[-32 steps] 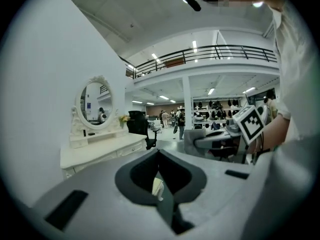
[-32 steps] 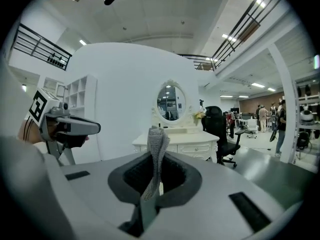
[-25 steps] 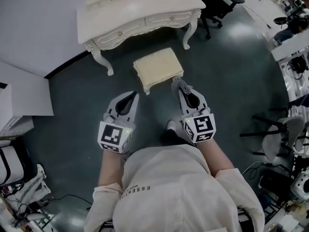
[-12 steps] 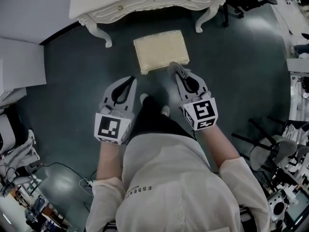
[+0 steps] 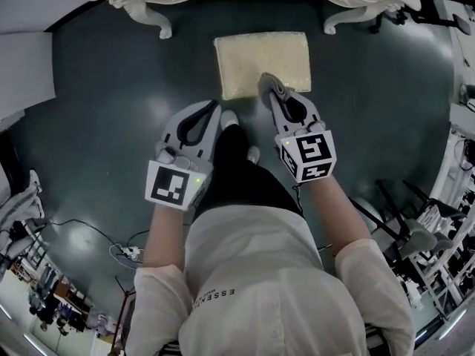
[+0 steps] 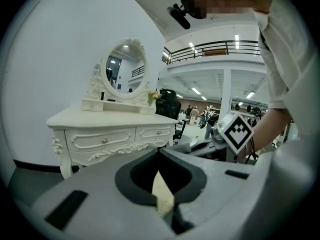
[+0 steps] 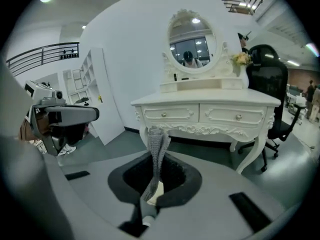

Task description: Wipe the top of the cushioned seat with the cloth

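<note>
One cloth [image 7: 158,140] clamped, R hand-held gripper [image 7: 156,152], L hand-held gripper [image 6: 159,152] closed, mirror [image 7: 190,34] gripper-views only.

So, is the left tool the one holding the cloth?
No, the cloth is pinched in the right tool, while the left tool is closed on nothing.

A cushioned seat [image 5: 262,59], rectangular with a cream, lightly textured top, stands level on the dark floor [image 5: 111,87], its long sides running left to right and its top bare. A grey knitted cloth [image 7: 157,149] is pinched as a narrow folded strip between the closed jaws of the right gripper [image 5: 273,95]. From above, its free end overlaps the seat's near edge; contact cannot be told.
</note>
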Action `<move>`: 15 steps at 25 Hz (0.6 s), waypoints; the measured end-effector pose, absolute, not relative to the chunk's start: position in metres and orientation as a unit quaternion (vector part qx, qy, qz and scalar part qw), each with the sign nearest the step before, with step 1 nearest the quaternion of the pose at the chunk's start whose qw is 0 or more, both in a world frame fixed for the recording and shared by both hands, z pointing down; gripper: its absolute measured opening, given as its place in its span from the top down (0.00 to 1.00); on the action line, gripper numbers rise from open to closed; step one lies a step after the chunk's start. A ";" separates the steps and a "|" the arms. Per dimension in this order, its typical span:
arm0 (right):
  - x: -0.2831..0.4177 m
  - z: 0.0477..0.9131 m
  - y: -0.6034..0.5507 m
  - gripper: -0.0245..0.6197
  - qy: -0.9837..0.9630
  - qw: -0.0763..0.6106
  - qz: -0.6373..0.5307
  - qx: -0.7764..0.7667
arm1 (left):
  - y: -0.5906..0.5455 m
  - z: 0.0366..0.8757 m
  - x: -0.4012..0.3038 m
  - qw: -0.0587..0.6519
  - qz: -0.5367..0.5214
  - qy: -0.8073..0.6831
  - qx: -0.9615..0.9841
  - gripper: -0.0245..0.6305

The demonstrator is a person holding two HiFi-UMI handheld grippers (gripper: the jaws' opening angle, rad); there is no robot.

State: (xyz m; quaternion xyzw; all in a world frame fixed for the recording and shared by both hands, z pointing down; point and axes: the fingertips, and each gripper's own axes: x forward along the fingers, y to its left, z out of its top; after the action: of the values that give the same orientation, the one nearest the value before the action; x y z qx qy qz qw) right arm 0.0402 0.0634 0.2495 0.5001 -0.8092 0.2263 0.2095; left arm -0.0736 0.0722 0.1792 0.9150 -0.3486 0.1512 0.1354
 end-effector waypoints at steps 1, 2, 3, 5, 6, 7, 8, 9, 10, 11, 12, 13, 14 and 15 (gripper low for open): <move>0.035 0.266 0.053 0.92 -0.808 0.217 0.236 0.494 | 0.064 0.193 -0.077 0.142 0.153 -0.348 0.914 0.96; 0.030 0.282 0.042 0.92 -0.807 0.224 0.244 0.489 | 0.055 0.206 -0.081 0.150 0.154 -0.347 0.913 0.96; 0.024 0.297 0.031 0.92 -0.807 0.229 0.250 0.484 | 0.046 0.220 -0.085 0.156 0.155 -0.348 0.911 0.96; 0.013 0.325 0.008 0.92 -0.807 0.236 0.252 0.479 | 0.028 0.244 -0.093 0.166 0.155 -0.350 0.909 0.96; 0.008 0.338 -0.003 0.92 -0.808 0.240 0.251 0.477 | 0.020 0.255 -0.097 0.170 0.156 -0.352 0.907 0.96; 0.002 0.352 -0.013 0.92 -0.808 0.245 0.250 0.473 | 0.013 0.266 -0.100 0.171 0.158 -0.353 0.906 0.96; -0.003 0.365 -0.022 0.92 -0.809 0.250 0.252 0.469 | 0.006 0.277 -0.103 0.170 0.162 -0.354 0.905 0.96; -0.009 0.379 -0.031 0.92 -0.809 0.255 0.255 0.464 | -0.001 0.288 -0.106 0.170 0.165 -0.356 0.904 0.96; -0.014 0.393 -0.038 0.92 -0.808 0.262 0.260 0.459 | -0.007 0.299 -0.108 0.172 0.166 -0.359 0.902 0.96; -0.019 0.407 -0.043 0.92 -0.806 0.272 0.266 0.453 | -0.012 0.310 -0.111 0.177 0.165 -0.363 0.900 0.96; -0.024 0.422 -0.047 0.92 -0.803 0.284 0.272 0.448 | -0.016 0.320 -0.113 0.184 0.163 -0.366 0.898 0.96; -0.028 0.435 -0.051 0.92 -0.799 0.295 0.278 0.444 | -0.020 0.331 -0.116 0.190 0.161 -0.369 0.895 0.96; -0.031 0.449 -0.055 0.92 -0.795 0.304 0.285 0.440 | -0.023 0.342 -0.118 0.195 0.161 -0.370 0.894 0.96; -0.035 0.462 -0.058 0.92 -0.792 0.310 0.292 0.437 | -0.025 0.352 -0.120 0.196 0.162 -0.371 0.893 0.96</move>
State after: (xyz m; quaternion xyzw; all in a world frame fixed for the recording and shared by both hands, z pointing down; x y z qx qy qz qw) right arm -0.0345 -0.0582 0.4615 0.4374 -0.7918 0.2924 0.3101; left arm -0.1198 -0.0252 0.3524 0.8931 -0.3710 0.1618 0.1964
